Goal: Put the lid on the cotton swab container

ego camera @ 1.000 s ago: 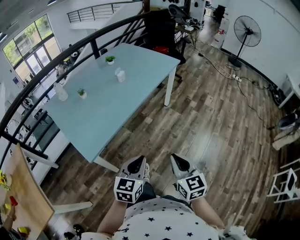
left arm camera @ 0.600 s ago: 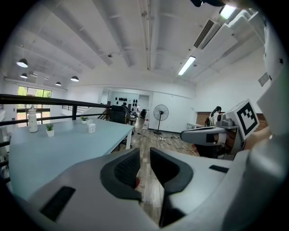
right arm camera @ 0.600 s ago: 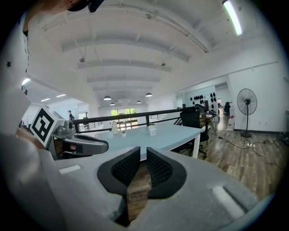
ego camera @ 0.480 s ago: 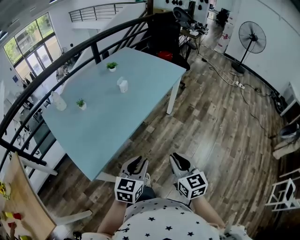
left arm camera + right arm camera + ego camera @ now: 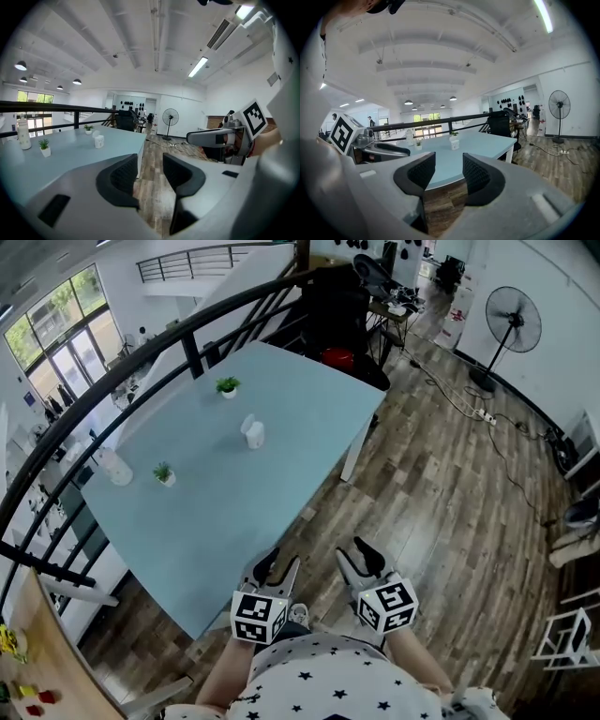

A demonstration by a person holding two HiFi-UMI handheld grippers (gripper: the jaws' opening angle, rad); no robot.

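The cotton swab container is a small whitish tub standing upright on the pale blue bench. A paler rounded piece sits right against its far side. At this size I cannot tell whether that piece is the lid, or whether the two touch. In the left gripper view the tub looks cloudy and straight-sided, with the rounded piece showing above and behind it.

The container stands toward the middle of the bench, well apart from every edge. It lies roughly between two small potted plants, one near the far edge and one toward the left. A white bottle stands near the left edge, by the black railing. A broad stretch of bare blue top runs from the container to the near edge. Wooden floor opens wide to the right.

The left tongs and the right tongs are held close to the person's star-print shirt, just short of the bench's near edge. Each gripper view shows its ribbed jaws parted with a clear gap. Only floor and bench show between them, so neither grips anything.

The person's body cuts off the lower parts of both tongs in the head view. A standing fan and a dark chair stand beyond the bench.
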